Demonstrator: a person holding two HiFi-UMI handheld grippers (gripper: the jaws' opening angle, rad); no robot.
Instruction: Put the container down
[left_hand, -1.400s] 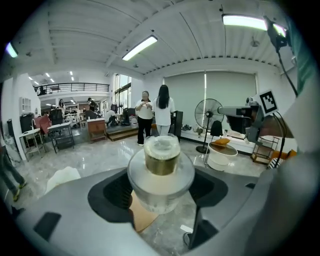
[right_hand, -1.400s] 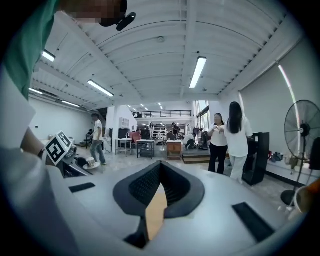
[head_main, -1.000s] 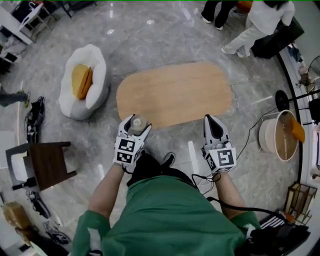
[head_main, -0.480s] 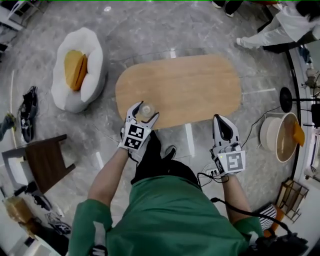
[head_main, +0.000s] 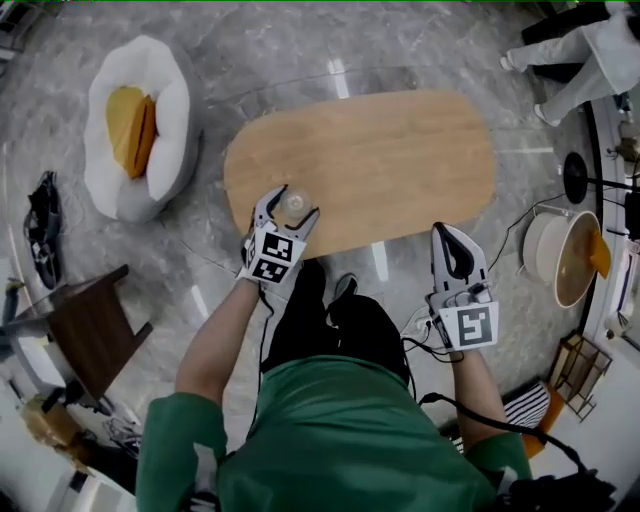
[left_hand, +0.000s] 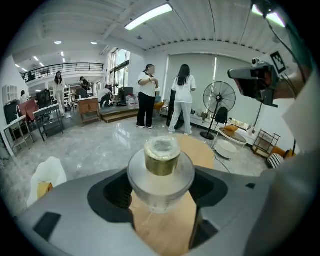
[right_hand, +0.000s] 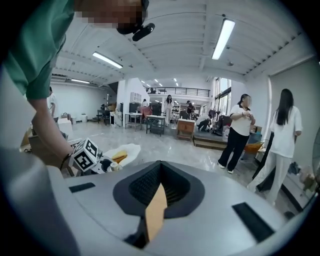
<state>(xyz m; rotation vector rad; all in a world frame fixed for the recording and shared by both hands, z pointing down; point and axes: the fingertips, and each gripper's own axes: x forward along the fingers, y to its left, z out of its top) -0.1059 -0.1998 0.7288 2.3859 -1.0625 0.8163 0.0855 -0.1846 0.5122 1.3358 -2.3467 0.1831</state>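
Note:
A small clear container (head_main: 293, 207) with a gold-coloured top sits upright between the jaws of my left gripper (head_main: 291, 204), which is shut on it. Both hang over the near left part of the oval wooden table (head_main: 390, 150). In the left gripper view the container (left_hand: 161, 175) fills the gap between the jaws of the left gripper (left_hand: 161, 192), with the tabletop (left_hand: 165, 225) below. My right gripper (head_main: 448, 236) is shut and holds nothing, just off the table's near edge. In the right gripper view, only a thin slit shows between the jaws of the right gripper (right_hand: 159, 192).
A white beanbag seat (head_main: 135, 125) with an orange cushion lies on the floor to the left. A dark wooden chair (head_main: 90, 335) stands at the near left. A round tub (head_main: 565, 258) and a fan stand (head_main: 580, 175) are at the right. A person (head_main: 600, 50) stands at the far right.
The left gripper has carried the container forward from the table's near edge to over the tabletop. The right gripper has come closer to the table's edge and stays shut.

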